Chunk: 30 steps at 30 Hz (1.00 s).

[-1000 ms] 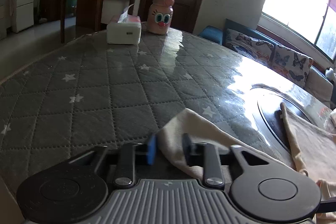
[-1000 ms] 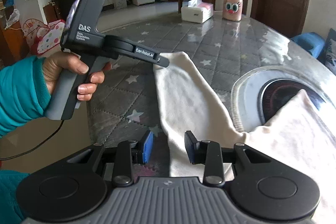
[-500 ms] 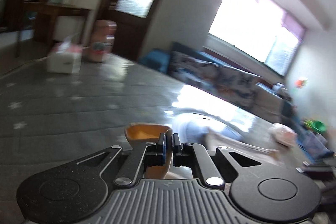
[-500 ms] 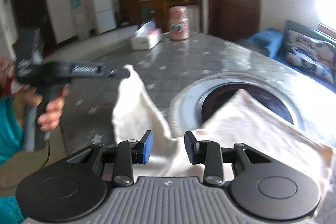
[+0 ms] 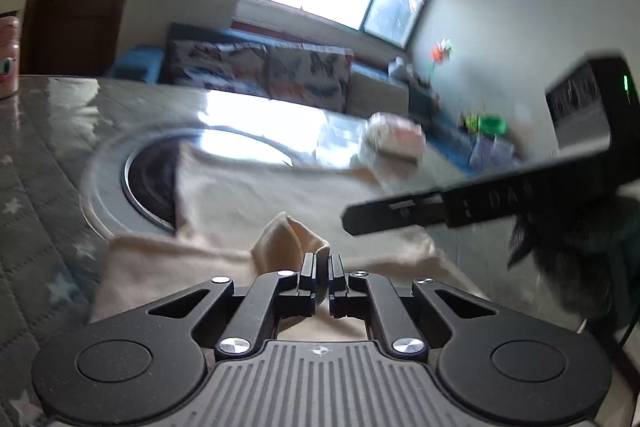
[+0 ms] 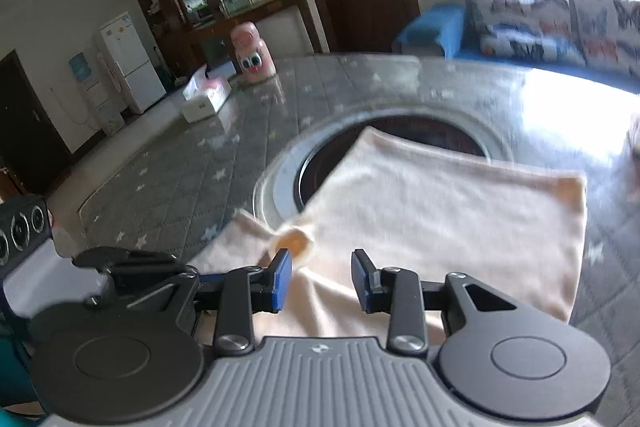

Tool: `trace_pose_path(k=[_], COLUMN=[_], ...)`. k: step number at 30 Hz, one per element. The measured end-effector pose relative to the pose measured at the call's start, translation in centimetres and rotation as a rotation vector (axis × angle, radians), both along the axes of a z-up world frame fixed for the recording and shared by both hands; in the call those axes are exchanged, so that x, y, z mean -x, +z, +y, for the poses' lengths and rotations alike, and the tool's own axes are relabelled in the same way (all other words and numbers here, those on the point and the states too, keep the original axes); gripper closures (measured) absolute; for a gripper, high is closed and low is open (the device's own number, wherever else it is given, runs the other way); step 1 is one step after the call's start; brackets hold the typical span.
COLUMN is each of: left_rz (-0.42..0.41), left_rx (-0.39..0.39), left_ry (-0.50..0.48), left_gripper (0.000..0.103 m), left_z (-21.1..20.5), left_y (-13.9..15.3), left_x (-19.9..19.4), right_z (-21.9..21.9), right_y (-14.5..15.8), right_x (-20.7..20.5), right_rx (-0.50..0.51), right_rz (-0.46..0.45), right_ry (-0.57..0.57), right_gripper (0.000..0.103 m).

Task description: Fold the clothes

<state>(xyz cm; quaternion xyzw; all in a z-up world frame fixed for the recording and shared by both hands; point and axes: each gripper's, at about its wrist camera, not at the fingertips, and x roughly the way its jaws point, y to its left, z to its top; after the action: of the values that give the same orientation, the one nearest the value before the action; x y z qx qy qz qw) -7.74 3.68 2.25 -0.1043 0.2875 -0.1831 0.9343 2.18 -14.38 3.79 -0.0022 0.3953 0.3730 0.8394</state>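
On the desk (image 6: 192, 163) lay the cream garment (image 6: 440, 211), partly over a round inset. The left fingers (image 5: 308, 267) were pinched shut on its cuff, presumably to carry the sleeve inward for a fold, while the right fingers (image 6: 282, 277) hung half open over the cloth, holding nothing.

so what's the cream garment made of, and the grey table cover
Garment: soft matte fabric, probably a cotton knit; it drapes limply and bunches into a fold where the left gripper pinches it. Blur hides the weave. Table cover: quilted grey textile with stitched diamonds and white stars, seemingly under a clear glossy sheet, plastic or glass, since it mirrors the window.
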Motion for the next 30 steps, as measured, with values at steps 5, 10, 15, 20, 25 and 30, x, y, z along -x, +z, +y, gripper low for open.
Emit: trace_pose_path(k=[5, 10, 15, 20, 25, 30], left_rz=[0.021, -0.017, -0.007, 0.021, 0.059, 0.063], left_rx=[-0.037, -0.093, -0.130, -0.169, -0.180, -0.176], left_ry=[-0.054, -0.051, 0.071, 0.203, 0.234, 0.216], left_gripper=[0.090, 0.078, 0.068, 0.060, 0.053, 0.048], left_z=[-0.3, 1.5, 5.3, 8.6, 9.4, 8.6], left_y=[-0.8, -0.2, -0.3, -0.9, -1.8, -2.5], left_x=[0.6, 2.0, 2.7, 3.6, 4.2, 4.2], right_z=[0.4, 1.1, 1.5, 2.0, 3.1, 3.3], right_y=[-2.0, -3.4, -3.8, -4.8, -4.8, -2.5], right_x=[0.0, 0.2, 0.4, -0.2, 0.1, 0.5], right_rx=[0.010, 0.016, 0.021, 0.035, 0.059, 0.056], right_rz=[0.061, 0.102, 0.108, 0.135, 0.119, 0.051], right_ry=[0.019, 0.027, 0.023, 0.007, 0.027, 0.022], right_gripper=[0.070, 0.070, 0.065, 0.065, 0.085, 0.099])
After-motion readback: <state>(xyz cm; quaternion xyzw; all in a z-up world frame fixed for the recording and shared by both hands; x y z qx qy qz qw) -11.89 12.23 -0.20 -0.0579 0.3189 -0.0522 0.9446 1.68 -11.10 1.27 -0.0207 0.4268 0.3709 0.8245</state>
